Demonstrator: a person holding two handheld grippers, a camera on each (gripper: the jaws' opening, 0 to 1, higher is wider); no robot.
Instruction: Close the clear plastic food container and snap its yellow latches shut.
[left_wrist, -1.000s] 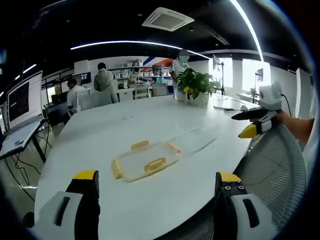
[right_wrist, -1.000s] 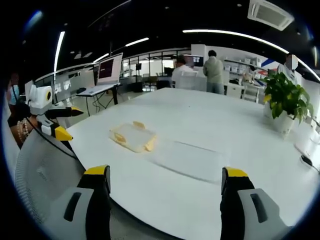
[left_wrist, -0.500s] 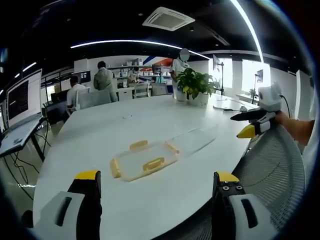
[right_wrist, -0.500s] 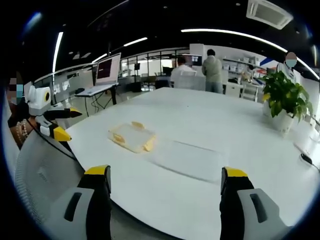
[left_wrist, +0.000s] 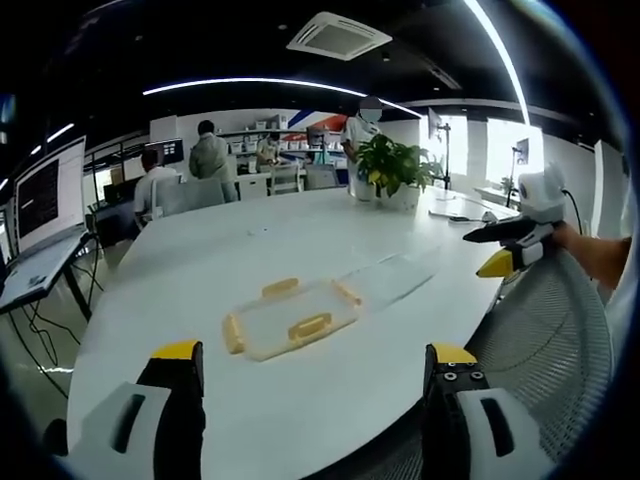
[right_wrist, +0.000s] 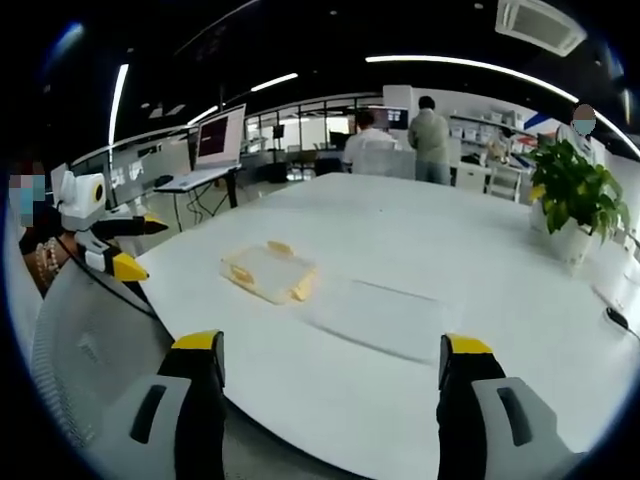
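A clear plastic lid with yellow latches (left_wrist: 290, 320) lies flat on the white table (left_wrist: 200, 270), with the clear container base (left_wrist: 390, 277) just beyond it to the right. In the right gripper view the same lid (right_wrist: 267, 273) sits left of the clear base (right_wrist: 380, 320). My left gripper (left_wrist: 310, 375) stands open at the near table edge, nothing between its jaws. My right gripper (right_wrist: 330, 365) is open too, short of the base. The right gripper (left_wrist: 510, 245) also shows at the right of the left gripper view, and the left gripper (right_wrist: 105, 245) at the left of the right gripper view.
A grey mesh chair back (left_wrist: 550, 340) stands under the right hand, also seen as a chair back (right_wrist: 90, 330). A potted plant (left_wrist: 390, 170) and cables (left_wrist: 455, 210) sit at the table's far end. A laptop on a stand (left_wrist: 40, 230) is off to the left. People stand at desks behind.
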